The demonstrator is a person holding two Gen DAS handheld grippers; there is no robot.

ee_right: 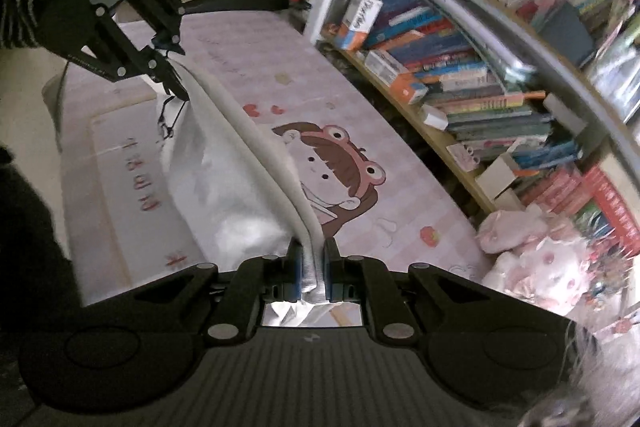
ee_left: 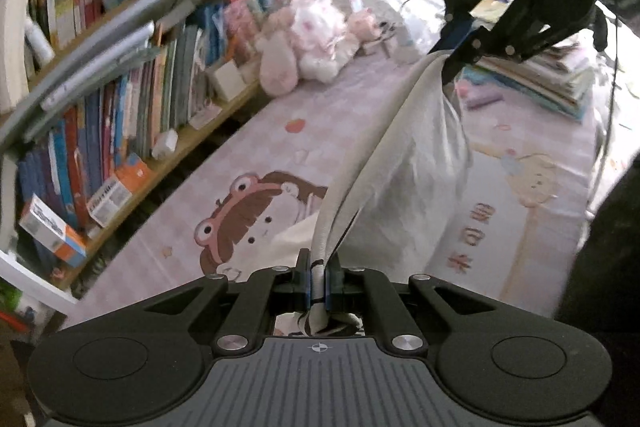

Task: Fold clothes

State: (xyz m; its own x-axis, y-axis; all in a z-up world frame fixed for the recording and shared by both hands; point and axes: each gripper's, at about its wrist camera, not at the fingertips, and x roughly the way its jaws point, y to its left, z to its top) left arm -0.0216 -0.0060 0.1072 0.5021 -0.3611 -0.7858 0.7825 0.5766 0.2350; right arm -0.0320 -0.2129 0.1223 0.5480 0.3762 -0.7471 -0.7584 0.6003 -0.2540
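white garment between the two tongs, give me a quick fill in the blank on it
1. Both tongs, the left tongs and the right tongs, are ____ on the white garment.
2. The garment's ribbed hem is stretched ____ the two tongs.
3. The cartoon printed on the pink sheet wears a ____ hat.

Missing words: shut; between; frog

A pink cartoon sheet (ee_left: 304, 131) lies ahead of and below the grippers. Left of the left gripper stands a bookshelf (ee_left: 120, 99) packed with books, pink plush toys (ee_left: 308, 39) beyond it. Ahead to its right lies a stack of books (ee_left: 536, 75).
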